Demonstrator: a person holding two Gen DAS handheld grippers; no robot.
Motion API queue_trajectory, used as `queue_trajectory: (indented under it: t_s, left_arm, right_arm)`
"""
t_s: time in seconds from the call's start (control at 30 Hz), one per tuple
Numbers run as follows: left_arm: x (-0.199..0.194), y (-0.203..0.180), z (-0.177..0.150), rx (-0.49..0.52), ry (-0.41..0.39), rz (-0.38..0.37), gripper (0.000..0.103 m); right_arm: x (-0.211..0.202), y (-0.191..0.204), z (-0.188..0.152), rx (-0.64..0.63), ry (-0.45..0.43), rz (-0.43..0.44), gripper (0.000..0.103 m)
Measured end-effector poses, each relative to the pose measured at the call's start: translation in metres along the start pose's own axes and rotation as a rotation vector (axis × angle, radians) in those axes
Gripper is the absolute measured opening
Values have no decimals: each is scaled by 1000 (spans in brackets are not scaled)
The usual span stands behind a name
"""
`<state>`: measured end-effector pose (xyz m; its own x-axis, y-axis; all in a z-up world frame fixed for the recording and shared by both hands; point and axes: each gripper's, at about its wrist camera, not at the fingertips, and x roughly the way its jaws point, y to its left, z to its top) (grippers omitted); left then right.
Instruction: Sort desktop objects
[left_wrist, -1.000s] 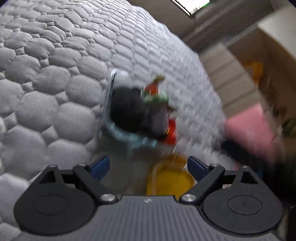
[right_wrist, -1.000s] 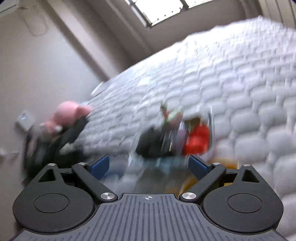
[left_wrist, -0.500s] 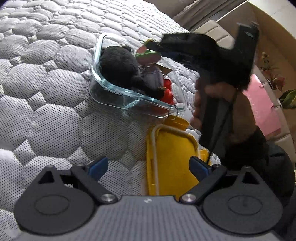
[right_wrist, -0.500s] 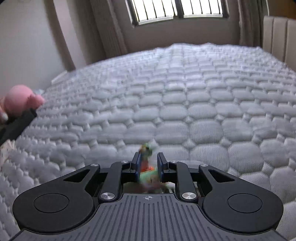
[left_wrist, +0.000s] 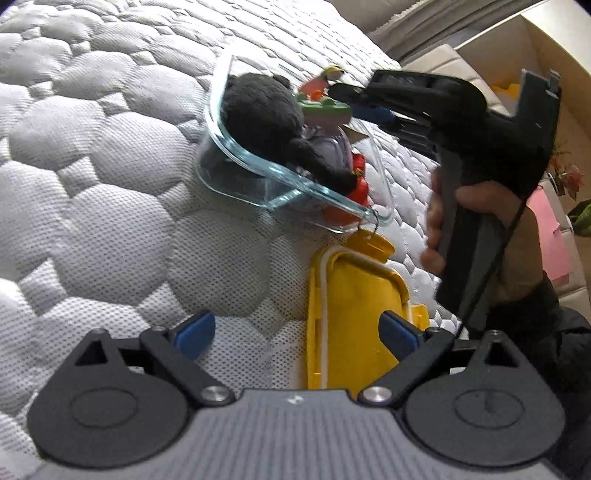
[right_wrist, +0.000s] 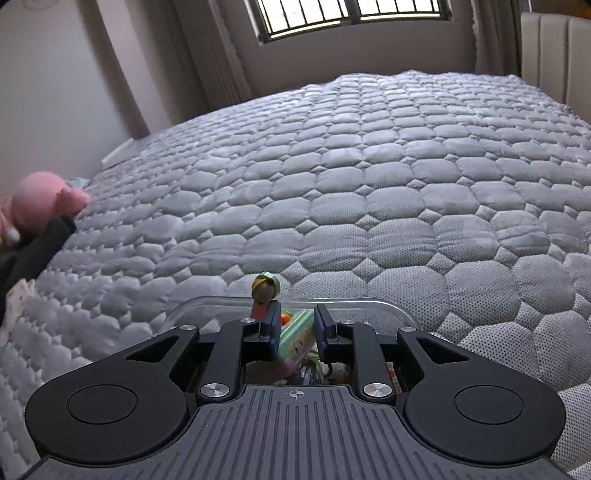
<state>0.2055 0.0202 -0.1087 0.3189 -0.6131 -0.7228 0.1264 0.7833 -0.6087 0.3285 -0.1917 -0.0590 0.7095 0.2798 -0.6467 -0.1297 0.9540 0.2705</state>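
A clear glass container (left_wrist: 255, 177) lies on the quilted mattress and holds a black plush toy (left_wrist: 258, 114), a red toy (left_wrist: 360, 188) and a green flat toy (left_wrist: 325, 109). Its yellow lid (left_wrist: 354, 317) lies beside it, between my left gripper's (left_wrist: 295, 332) wide-open fingers. My right gripper (right_wrist: 297, 330) is over the container (right_wrist: 369, 304), its jaws narrowly apart around the green toy (right_wrist: 295, 338), with a small figure (right_wrist: 264, 295) at its left finger. The right gripper also shows in the left wrist view (left_wrist: 354, 98).
A pink plush toy (right_wrist: 40, 201) sits at the mattress's left edge on dark cloth. A padded headboard (right_wrist: 554, 48) stands at the far right. A window (right_wrist: 351, 14) is behind the bed. A pink bag (left_wrist: 550, 236) is beside the bed.
My right gripper swung over the container and its jaws closed down, then parted a little around the green toy. My left gripper settled over the yellow lid, still open.
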Motion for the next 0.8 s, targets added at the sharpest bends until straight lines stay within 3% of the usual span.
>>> queue_trajectory:
  t_s: [0.1, 0.17, 0.23, 0.4, 0.47, 0.53, 0.67, 0.8]
  left_arm:
    - [-2, 5, -1, -7, -7, -3, 98]
    - [-1, 7, 0, -21, -11, -4, 98]
    - [2, 6, 0, -19, -3, -11, 98]
    - [0, 5, -7, 8, 15, -25, 98]
    - [-1, 9, -6, -1, 11, -28, 98]
    - [-2, 13, -5, -11, 8, -32, 98]
    - [-1, 14, -4, -17, 7, -36, 100]
    - [-1, 14, -4, -20, 5, -40, 100]
  right_arm:
    - [-14, -9, 4, 54, -11, 38, 25]
    - [-30, -13, 7, 91, -81, 56, 28]
    - [-36, -9, 13, 78, -135, 58, 38]
    - [-4, 13, 27, -40, -64, 4, 38]
    - [9, 14, 27, -38, -9, 16, 23]
    - [14, 11, 23, -28, 6, 18, 17]
    - [16, 3, 13, -7, 57, 22, 13]
    - [12, -1, 9, 17, 45, 36, 13]
